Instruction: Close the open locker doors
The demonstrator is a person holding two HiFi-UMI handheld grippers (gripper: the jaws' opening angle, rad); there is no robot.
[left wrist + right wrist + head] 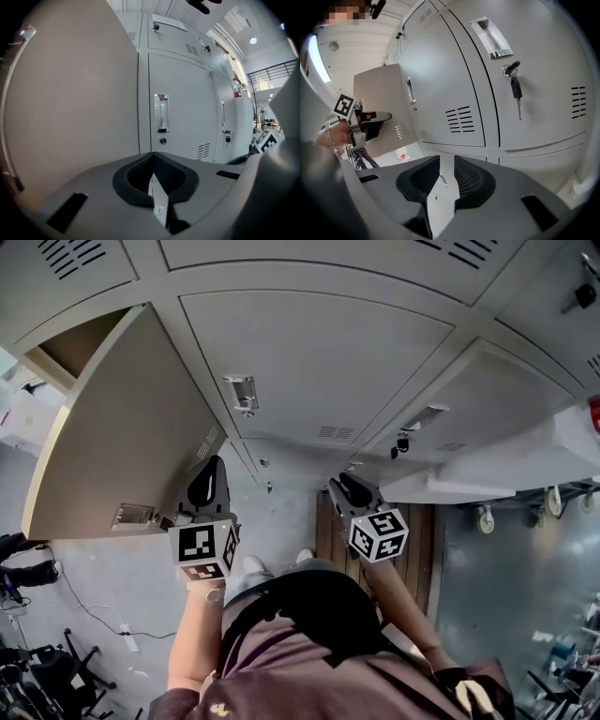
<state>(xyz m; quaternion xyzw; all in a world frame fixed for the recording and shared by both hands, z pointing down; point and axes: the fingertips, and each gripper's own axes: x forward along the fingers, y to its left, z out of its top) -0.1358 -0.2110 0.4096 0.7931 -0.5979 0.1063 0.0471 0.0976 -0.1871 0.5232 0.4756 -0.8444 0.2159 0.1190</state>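
One locker door (131, 427) stands swung out at the left, its beige inner face up, leaving the compartment (70, 348) behind it exposed. My left gripper (214, 465) is just right of this door's free edge, near its vent slots, whether touching I cannot tell. Its jaws meet at the tips, shut on nothing. In the left gripper view the door (70, 93) fills the left half beyond the left gripper (152, 154). My right gripper (345, 482) is further right, before closed lockers. The right gripper (446, 159) shows a narrow empty gap. The open door (379, 101) and left gripper (377, 117) appear there at the left.
The closed doors have recessed handles (241, 393), one with a padlock (401, 442), another with a key (515, 86) in its lock. A wooden pallet (412, 540) lies underfoot. A white wheeled cart (485, 518) stands at the right. Chairs and a cable (89, 615) are at the lower left.
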